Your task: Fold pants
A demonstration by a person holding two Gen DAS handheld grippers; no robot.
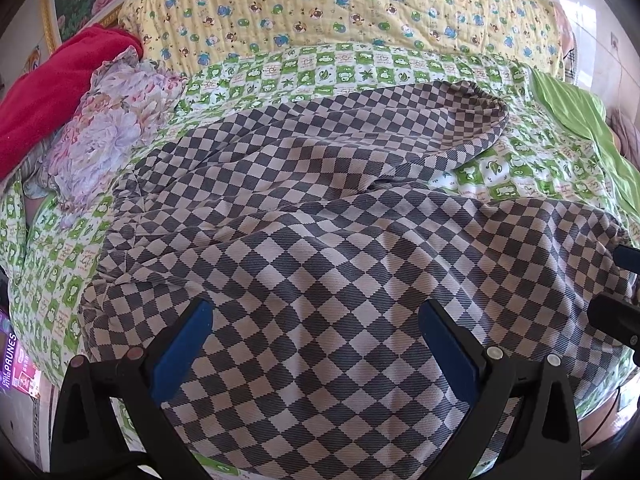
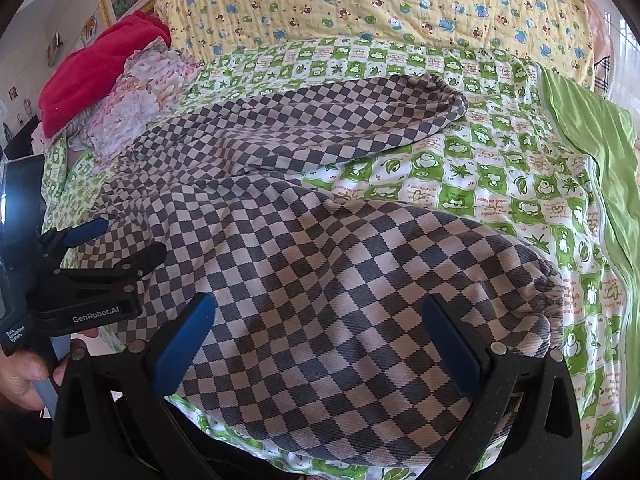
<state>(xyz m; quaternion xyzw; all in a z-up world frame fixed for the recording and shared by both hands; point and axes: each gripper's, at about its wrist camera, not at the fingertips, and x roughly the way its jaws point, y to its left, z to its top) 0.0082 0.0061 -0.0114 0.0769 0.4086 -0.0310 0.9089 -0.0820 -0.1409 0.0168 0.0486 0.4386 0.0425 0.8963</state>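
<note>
Grey-and-cream checkered pants (image 1: 320,216) lie spread on a green-and-white patterned bedsheet (image 1: 532,168), the two legs running to the right with gathered cuffs. They also show in the right wrist view (image 2: 320,264). My left gripper (image 1: 316,344) is open just above the near leg, its blue pads on either side of the cloth. My right gripper (image 2: 320,344) is open over the near leg close to its cuff (image 2: 548,308). The left gripper shows at the left edge of the right wrist view (image 2: 100,248), open over the waist end.
A yellow bear-print quilt (image 1: 340,4) lies along the back of the bed. A red cloth (image 1: 60,80) and a floral cloth (image 1: 112,128) are piled at the left. A plain green sheet (image 2: 600,152) lies at the right edge. A purple prunes box (image 1: 12,360) sits at the lower left.
</note>
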